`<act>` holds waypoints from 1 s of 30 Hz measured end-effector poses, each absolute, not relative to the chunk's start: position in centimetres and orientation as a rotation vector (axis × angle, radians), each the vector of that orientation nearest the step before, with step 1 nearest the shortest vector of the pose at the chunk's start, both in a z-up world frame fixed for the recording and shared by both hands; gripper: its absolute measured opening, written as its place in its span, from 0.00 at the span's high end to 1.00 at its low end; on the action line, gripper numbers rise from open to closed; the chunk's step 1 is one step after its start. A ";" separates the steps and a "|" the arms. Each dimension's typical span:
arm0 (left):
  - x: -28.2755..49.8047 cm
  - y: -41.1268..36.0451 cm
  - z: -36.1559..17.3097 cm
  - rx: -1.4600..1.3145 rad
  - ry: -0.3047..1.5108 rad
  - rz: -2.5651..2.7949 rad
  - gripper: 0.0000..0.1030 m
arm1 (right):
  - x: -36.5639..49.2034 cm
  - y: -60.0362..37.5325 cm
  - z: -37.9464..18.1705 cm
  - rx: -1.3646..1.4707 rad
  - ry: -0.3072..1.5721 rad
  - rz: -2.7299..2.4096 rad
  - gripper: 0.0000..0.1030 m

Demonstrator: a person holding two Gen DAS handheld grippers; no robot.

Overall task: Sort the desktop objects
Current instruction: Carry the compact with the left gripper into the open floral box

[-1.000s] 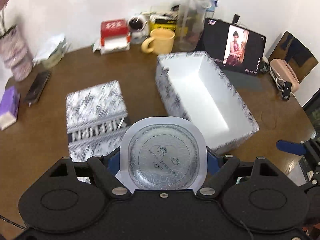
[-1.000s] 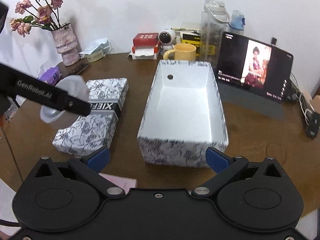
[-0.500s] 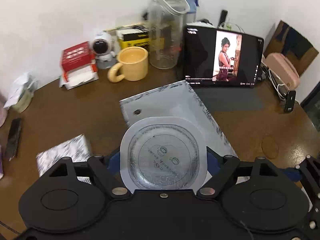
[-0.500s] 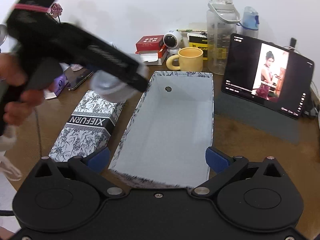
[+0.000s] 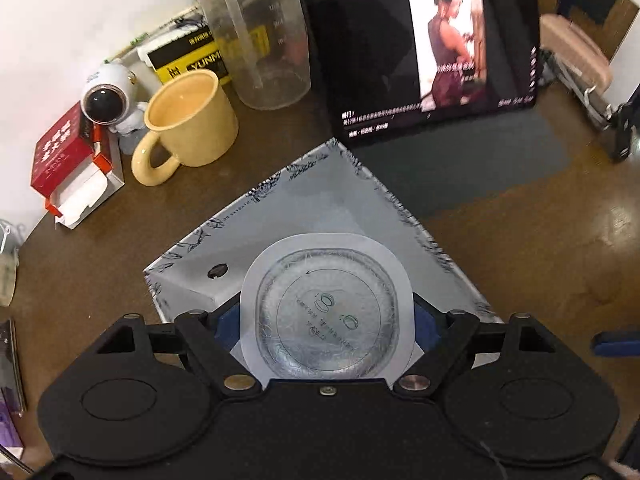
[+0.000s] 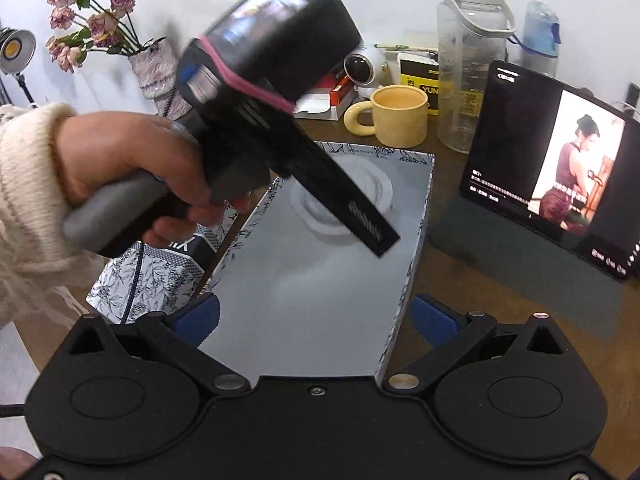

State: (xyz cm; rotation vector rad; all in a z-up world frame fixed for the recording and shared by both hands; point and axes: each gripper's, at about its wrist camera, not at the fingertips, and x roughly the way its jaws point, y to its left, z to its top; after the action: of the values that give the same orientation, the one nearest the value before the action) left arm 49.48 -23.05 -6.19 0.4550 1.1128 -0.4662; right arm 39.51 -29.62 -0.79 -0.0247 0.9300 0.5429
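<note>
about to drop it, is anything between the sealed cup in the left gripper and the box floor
Nothing visible. The sealed cup hangs over the open box, whose floor looks bare; part of it is hidden behind the left gripper.

Bright, even indoor light — the white wall nearly washes out. A lit lamp glows at the left edge of the right-wrist view. Glare streaks the counter near its right edge. The left claw and hand are motion-blurred; fisheye bending curves every edge, corners vignetted black.

"YUNM" on the yellow-and-black box behind the mug
</note>
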 end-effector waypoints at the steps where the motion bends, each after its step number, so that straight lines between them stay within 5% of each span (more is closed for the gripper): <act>1: 49.8 -23.1 -6.6 0.463 1.119 -0.465 0.22 | 39.8 -29.7 -0.9 -0.029 0.933 0.546 0.00; 30: 53.3 -24.5 -13.6 0.570 1.176 -0.437 0.22 | 42.7 -31.4 -4.4 0.043 1.001 0.628 0.00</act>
State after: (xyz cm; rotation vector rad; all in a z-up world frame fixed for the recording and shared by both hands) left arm 53.25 -24.48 -13.56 0.5703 1.1758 -0.4369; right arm 42.70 -31.42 -4.43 0.0426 1.0008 0.6275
